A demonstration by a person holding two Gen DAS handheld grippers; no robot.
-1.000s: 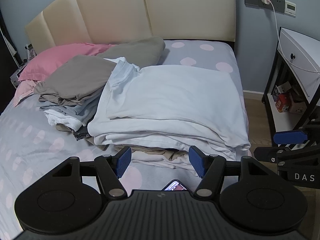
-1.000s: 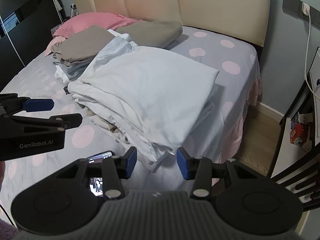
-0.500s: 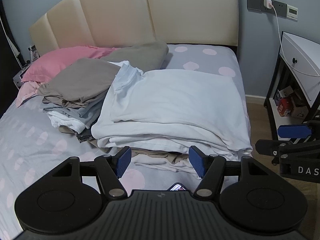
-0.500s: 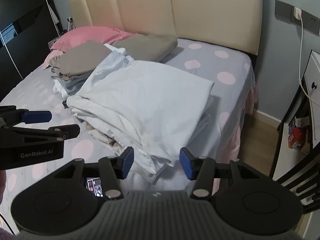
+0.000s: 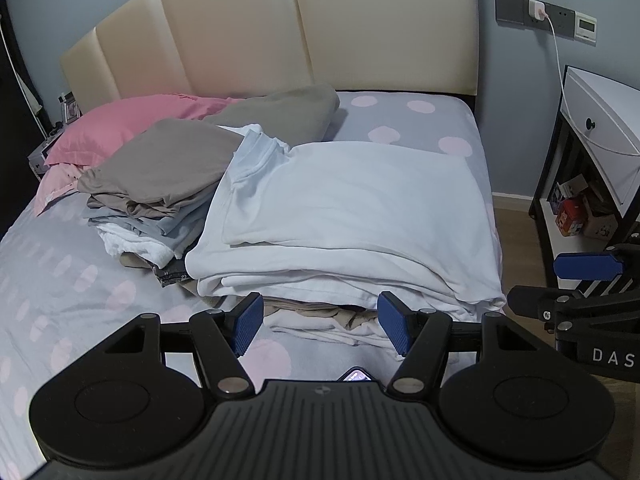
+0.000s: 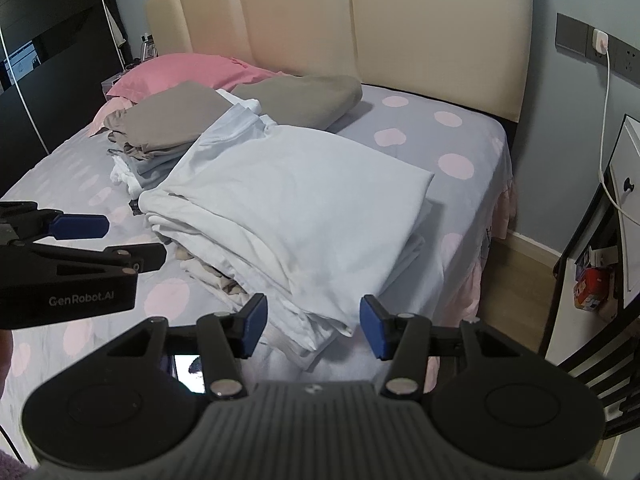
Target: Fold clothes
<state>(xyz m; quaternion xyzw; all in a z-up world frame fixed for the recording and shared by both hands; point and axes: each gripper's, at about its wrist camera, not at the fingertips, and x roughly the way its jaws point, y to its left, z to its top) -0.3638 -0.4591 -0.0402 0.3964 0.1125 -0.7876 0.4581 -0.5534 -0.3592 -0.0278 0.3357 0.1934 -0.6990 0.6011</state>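
1. Folded pale blue-white T-shirt [image 5: 352, 200] topping a layered pile of white and beige clothes [image 5: 320, 312], on the grey bed sheet with pink dots [image 5: 60, 280], near the bed's right edge.
2. Long axis of the T-shirt roughly across the left wrist view; collar end toward the left, next to a second stack topped by a folded grey-brown garment [image 5: 160, 164].
3. Pile straight ahead of and just past both sets of fingers; near edge of pile seen between the blue pads, not touched.
4. Left gripper [image 5: 320, 326]: fingers about halfway apart, empty, aimed at the pile's near middle edge.
5. Right gripper [image 6: 314, 330]: fingers just been opening, now about halfway apart, nothing clamped; aimed at the pile's near right corner.
6. Neither clearly nearer; both level with the near edge.
7. Outward: pink pillow [image 5: 120, 124], beige padded headboard [image 5: 280, 32], lit phone screen [image 6: 188, 372] on the bed under the grippers, white bedside cabinet [image 5: 600, 128].
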